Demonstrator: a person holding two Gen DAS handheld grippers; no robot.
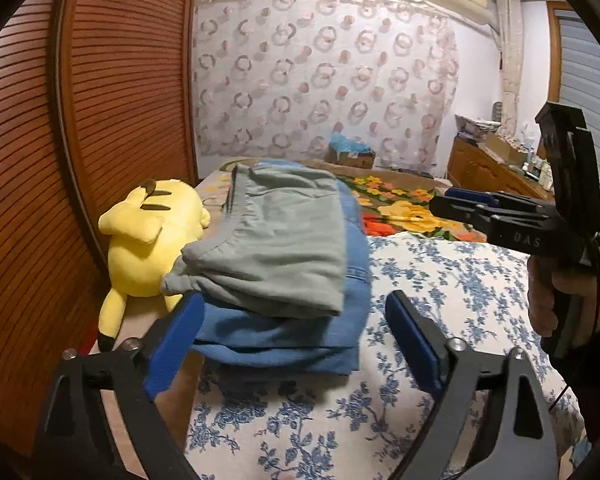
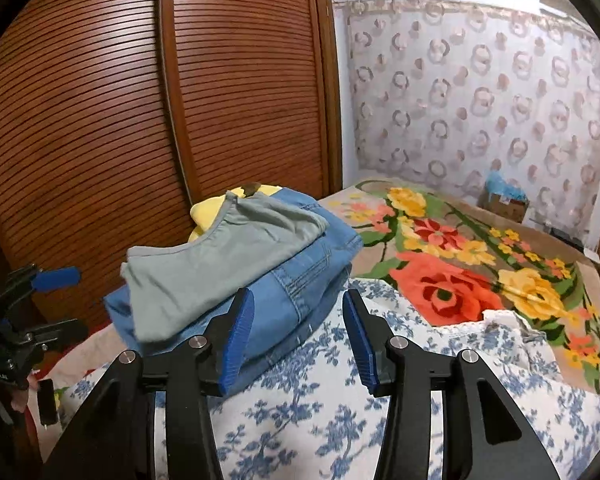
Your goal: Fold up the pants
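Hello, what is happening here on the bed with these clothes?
A person is folding pants on a bed, with a two-finger tool in each hand. Folded grey pants lie on top of folded blue jeans, beside a yellow plush toy. Both tools are empty: the left tool stands wide open in front of the stack, and the right tool is open too, holding nothing. No cloth is gripped now.

White letters "DAS" on the right claw's black body
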